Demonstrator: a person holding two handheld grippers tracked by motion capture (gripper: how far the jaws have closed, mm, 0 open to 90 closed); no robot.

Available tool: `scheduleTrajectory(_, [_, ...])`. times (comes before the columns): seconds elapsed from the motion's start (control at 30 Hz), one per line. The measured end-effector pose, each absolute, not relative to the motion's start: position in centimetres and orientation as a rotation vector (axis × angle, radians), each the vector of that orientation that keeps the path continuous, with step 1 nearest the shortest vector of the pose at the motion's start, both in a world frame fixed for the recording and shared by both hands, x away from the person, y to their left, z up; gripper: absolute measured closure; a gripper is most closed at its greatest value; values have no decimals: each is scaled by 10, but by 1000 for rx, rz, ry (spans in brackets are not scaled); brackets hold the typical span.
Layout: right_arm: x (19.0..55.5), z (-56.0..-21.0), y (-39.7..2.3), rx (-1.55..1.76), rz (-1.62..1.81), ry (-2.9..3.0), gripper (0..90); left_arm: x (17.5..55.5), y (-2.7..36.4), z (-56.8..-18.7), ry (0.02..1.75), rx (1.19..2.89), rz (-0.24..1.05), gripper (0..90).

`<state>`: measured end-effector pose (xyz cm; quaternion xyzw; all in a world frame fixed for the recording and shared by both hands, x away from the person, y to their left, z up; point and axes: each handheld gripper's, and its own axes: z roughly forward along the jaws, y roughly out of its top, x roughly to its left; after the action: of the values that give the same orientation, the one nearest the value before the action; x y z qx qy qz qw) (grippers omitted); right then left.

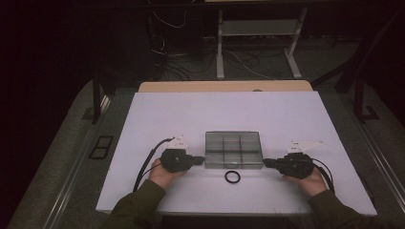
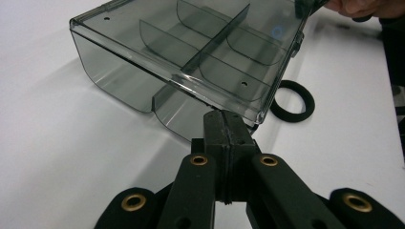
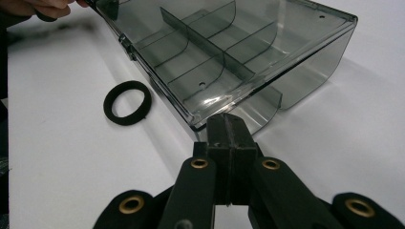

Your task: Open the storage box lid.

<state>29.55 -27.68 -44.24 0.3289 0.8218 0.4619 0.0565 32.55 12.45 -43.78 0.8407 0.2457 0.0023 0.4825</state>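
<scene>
A smoky clear plastic organizer box (image 1: 233, 150) with inner dividers lies shut in the middle of the white table (image 1: 224, 114). A black ring (image 1: 232, 177) lies flat just in front of it. My left gripper (image 1: 201, 161) rests at the box's left end, jaws pressed together with nothing between them, tips right by the box's near corner (image 2: 229, 102). My right gripper (image 1: 265, 163) sits at the box's right end, jaws likewise shut and empty, tips at the box corner (image 3: 210, 107). The ring (image 2: 292, 100) (image 3: 127, 102) lies beside the box in both gripper views.
The white board (image 1: 305, 191) has bare room on all sides of the box. Beyond its far edge stand a wooden strip (image 1: 224, 86), a metal stand (image 1: 258, 38) and loose cables on a dark floor. A person's sleeves (image 1: 138, 205) come in at the bottom.
</scene>
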Motion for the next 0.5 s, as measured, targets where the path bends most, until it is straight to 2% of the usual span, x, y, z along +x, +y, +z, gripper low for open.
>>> scheduleTrajectory(0.5, [297,-435,-275,984,1454,2470,895,325,123,-434,587,2010,28,888])
